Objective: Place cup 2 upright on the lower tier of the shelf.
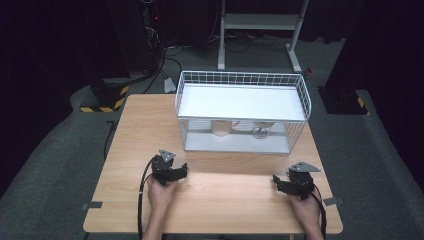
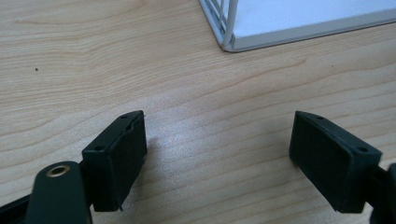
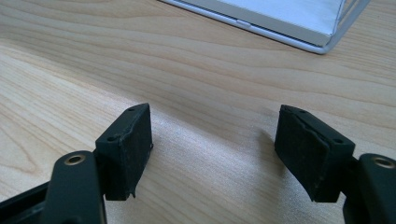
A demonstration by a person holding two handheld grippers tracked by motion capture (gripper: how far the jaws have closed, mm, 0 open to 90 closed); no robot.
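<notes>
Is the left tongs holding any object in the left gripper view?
No, the left tongs stand open over the bare wooden table, with nothing between the jaws.

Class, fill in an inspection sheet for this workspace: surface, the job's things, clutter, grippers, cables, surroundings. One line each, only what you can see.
Surface: wooden table, bare in front.
Job's things: white wire rack at the far edge; a cup and a glass on its lower shelf.
Clutter: nothing seen.
Grippers: left gripper and right gripper resting on the table, jaws open, nothing between them.
Cables: black cable trailing from the left gripper.
Surroundings: grey floor, white stand behind.
</notes>
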